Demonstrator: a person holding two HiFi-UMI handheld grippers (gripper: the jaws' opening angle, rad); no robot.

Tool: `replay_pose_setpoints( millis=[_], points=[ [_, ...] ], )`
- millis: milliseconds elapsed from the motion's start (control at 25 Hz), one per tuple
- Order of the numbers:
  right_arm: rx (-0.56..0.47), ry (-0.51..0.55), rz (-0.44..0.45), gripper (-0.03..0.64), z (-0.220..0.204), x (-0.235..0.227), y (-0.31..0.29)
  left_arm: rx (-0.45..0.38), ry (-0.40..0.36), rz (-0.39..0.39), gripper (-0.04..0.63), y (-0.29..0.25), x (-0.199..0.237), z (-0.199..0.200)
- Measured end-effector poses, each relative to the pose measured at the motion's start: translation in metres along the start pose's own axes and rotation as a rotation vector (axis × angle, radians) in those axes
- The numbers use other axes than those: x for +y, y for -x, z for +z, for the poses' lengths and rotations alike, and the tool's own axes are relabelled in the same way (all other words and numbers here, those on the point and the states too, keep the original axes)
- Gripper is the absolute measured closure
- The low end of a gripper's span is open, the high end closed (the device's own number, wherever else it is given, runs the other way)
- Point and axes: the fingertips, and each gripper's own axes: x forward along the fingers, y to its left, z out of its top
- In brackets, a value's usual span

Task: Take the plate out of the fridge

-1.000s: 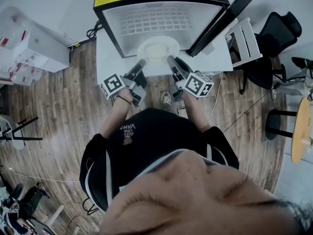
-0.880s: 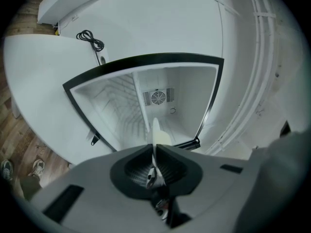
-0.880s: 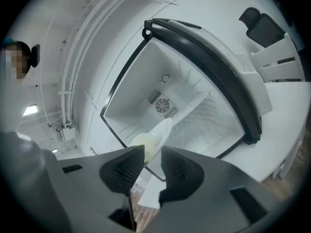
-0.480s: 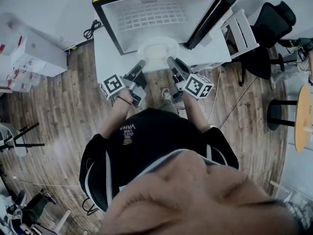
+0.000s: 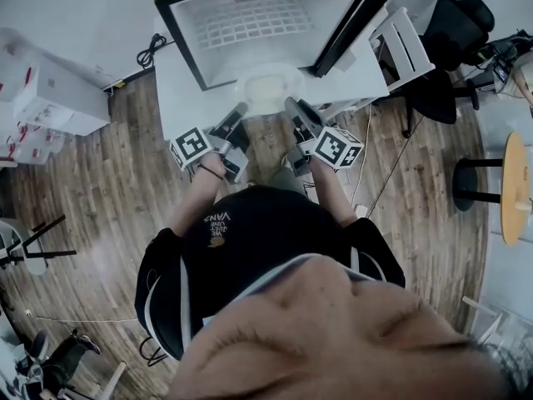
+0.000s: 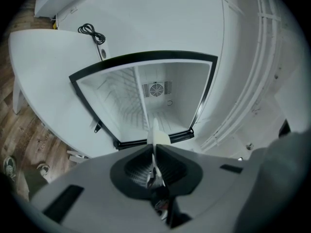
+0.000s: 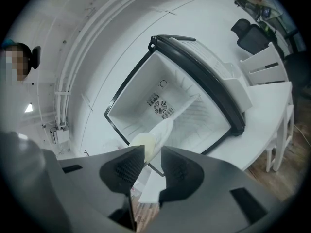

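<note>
A white plate (image 5: 266,87) with a pale cream middle hangs level at the front lip of the open fridge (image 5: 250,23), which stands on a white table (image 5: 177,98). My left gripper (image 5: 242,107) is shut on the plate's left rim. My right gripper (image 5: 291,103) is shut on its right rim. In the left gripper view the plate (image 6: 156,134) shows edge-on between the gripper's (image 6: 154,152) closed jaws, with the empty fridge (image 6: 155,93) behind. In the right gripper view the plate (image 7: 154,139) sits tilted in the gripper (image 7: 151,155), the pads pressing its rim.
The fridge door (image 5: 354,25) stands open to the right. A white rack (image 5: 401,48) and a black chair (image 5: 454,23) are further right, with a stool (image 5: 466,182) and a round wooden table (image 5: 516,190). White boxes (image 5: 50,90) lie at the left on the wood floor.
The fridge and table have slid upward and away in the head view while both grippers and the plate hold their place. The plate now sits at the fridge's front edge instead of inside it.
</note>
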Motion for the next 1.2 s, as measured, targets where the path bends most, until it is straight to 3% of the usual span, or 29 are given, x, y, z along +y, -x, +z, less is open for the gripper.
replay_pose_setpoints(
  millis=[1200],
  points=[
    [0.065, 0.019, 0.080, 0.503, 0.027, -0.005, 0.030, -0.099, -0.020, 0.013, 0.560, -0.011, -0.025, -0.037]
  ],
)
